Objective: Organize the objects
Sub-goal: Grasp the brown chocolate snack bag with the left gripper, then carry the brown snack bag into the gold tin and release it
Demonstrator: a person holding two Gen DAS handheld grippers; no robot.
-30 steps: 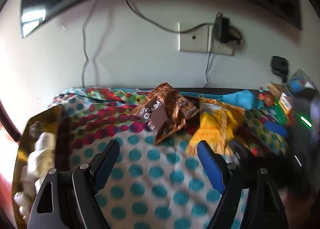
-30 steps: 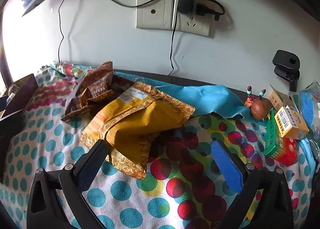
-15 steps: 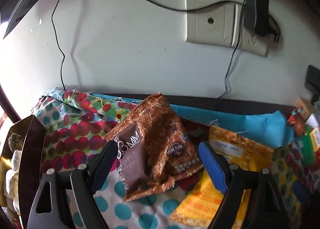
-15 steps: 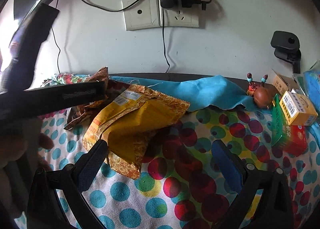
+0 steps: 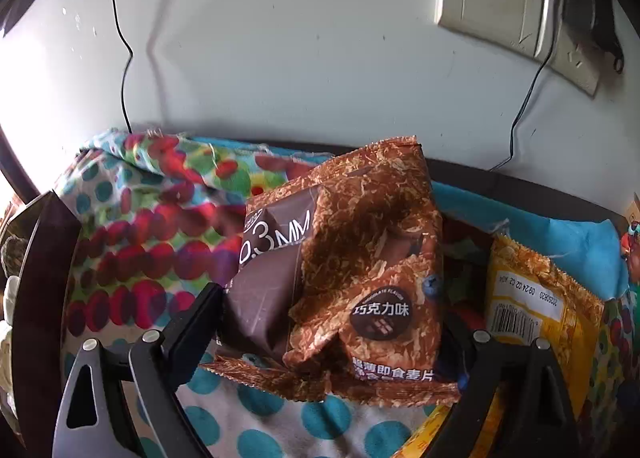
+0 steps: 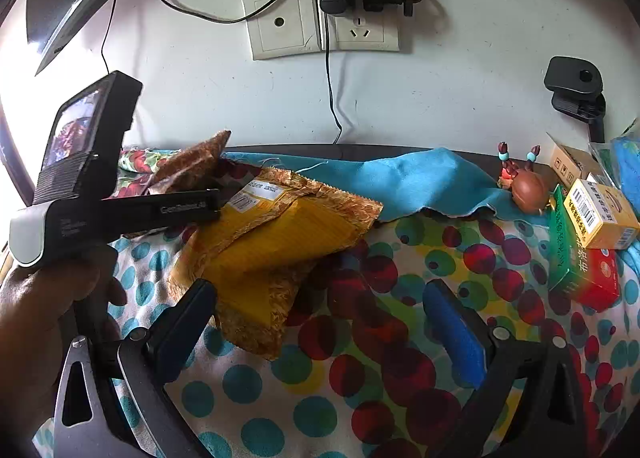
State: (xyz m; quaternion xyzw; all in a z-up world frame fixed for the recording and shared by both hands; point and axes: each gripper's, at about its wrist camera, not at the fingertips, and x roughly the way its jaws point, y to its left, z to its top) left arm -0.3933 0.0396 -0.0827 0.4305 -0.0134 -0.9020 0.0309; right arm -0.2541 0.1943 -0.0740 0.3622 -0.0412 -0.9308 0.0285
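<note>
The brown chocolate cereal packet [image 5: 352, 278] is framed between the wide-spread jaws of the left hand-held gripper [image 5: 336, 322], its long axis running away from it. The right hand-held gripper [image 6: 320, 322], also wide and empty, is farther off, nearer the yellow packet [image 6: 276, 242].

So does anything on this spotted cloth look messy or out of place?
Yes. The brown packet is crumpled and leans on the yellow packet, which lies askew. The blue cloth is bunched along the wall.
</note>
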